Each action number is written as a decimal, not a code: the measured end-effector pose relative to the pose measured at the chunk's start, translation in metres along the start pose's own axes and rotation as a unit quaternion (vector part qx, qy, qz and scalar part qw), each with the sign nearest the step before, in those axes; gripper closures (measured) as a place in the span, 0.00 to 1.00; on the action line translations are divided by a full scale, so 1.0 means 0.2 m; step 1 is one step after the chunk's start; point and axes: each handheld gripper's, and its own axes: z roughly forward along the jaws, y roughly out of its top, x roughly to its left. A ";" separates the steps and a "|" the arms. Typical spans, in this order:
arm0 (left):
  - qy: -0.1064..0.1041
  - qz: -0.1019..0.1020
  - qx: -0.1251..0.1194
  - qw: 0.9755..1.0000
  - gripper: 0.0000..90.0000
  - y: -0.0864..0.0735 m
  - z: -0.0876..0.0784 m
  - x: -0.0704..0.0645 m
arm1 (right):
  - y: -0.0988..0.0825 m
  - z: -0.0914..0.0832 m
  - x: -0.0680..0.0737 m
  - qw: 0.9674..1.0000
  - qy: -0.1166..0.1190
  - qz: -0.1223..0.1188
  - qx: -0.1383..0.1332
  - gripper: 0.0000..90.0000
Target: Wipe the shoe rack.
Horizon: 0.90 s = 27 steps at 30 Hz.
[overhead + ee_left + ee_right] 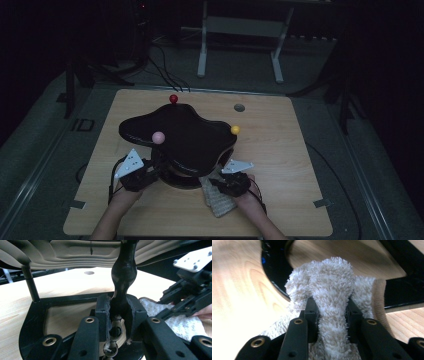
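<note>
A glossy black, wavy-edged stand (180, 137) sits mid-counter (280, 150), coloured balls on its rim. The left gripper (117, 315) has its fingers pinching the stand's bulbous black stem (123, 277). The right gripper (332, 315) has its fingers pinching a fluffy beige towel (332, 285) at the near right, against the stand's base.

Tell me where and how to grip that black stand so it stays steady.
Grip the black stand on its turned centre post, low down above the base, coming level from the near table edge. The post narrows there, so jaws seat around it, as the left hand-held gripper does.
</note>
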 end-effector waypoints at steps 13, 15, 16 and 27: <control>0.029 -0.015 0.005 0.999 0.67 0.01 -0.10 -0.01 | 0.04 -0.35 -0.06 0.997 -0.050 0.000 -0.061 0.79; 0.040 -0.018 0.009 0.999 0.64 0.01 -0.14 -0.01 | 0.03 -0.42 -0.08 0.995 -0.060 0.007 -0.074 0.79; 0.044 -0.019 0.014 0.999 0.62 0.01 -0.15 0.00 | 0.03 -0.44 -0.08 0.995 -0.063 0.009 -0.078 0.79; 0.080 0.021 0.050 0.995 0.57 -0.05 -0.15 -0.03 | -0.08 -0.56 -0.12 0.989 -0.081 0.048 -0.111 0.79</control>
